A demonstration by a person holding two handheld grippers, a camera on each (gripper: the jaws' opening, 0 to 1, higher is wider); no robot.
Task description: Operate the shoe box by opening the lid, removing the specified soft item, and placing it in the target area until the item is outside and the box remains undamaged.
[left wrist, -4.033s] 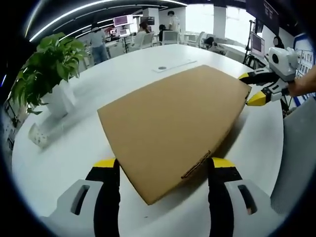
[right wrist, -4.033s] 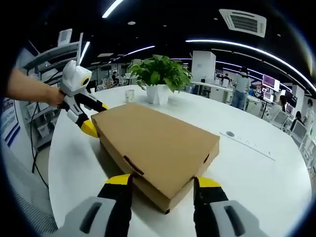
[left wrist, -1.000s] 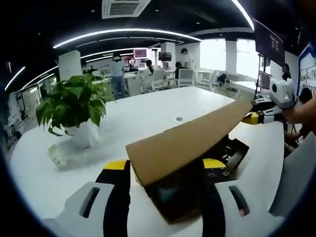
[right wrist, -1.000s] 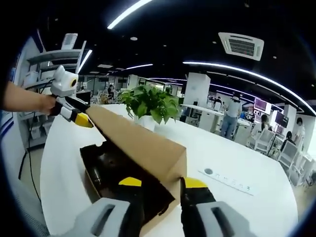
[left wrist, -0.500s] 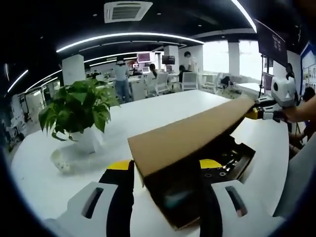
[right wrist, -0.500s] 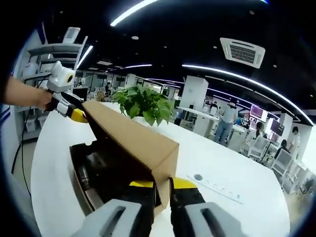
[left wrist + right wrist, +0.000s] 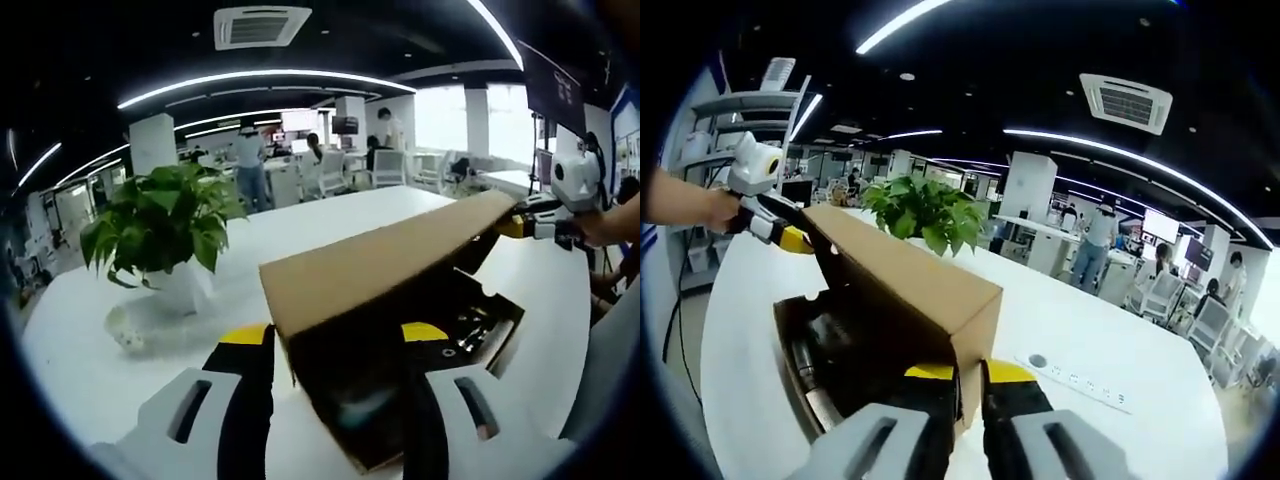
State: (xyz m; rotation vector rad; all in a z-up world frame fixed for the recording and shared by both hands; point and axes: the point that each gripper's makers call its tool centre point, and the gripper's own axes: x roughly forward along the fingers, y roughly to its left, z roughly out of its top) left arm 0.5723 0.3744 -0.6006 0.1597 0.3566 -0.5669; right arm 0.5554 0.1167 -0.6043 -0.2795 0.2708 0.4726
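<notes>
Both grippers pinch the plain brown cardboard lid (image 7: 380, 265) at opposite corners: left gripper (image 7: 335, 345), right gripper (image 7: 970, 378). Lift evenly (no twisting) so black open box base (image 7: 480, 330) w/ dark contents stays undamaged.

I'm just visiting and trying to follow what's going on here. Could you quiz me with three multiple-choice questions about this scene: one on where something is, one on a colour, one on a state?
1. Where does the potted plant stand?
A. inside the box
B. on the white table, apart from the box
C. on the floor

2. What colour are the claw tips?
A. yellow
B. red
C. green

3. What state is the shoe box lid in?
A. flat shut
B. raised, with the dark inside showing
C. lying apart from the box

Answers:
1 B: its white pot sits on the tabletop beside the box.
2 A: yellow pads tip the left claw and right claw.
3 B: both claws hold the lid's corners up.
</notes>
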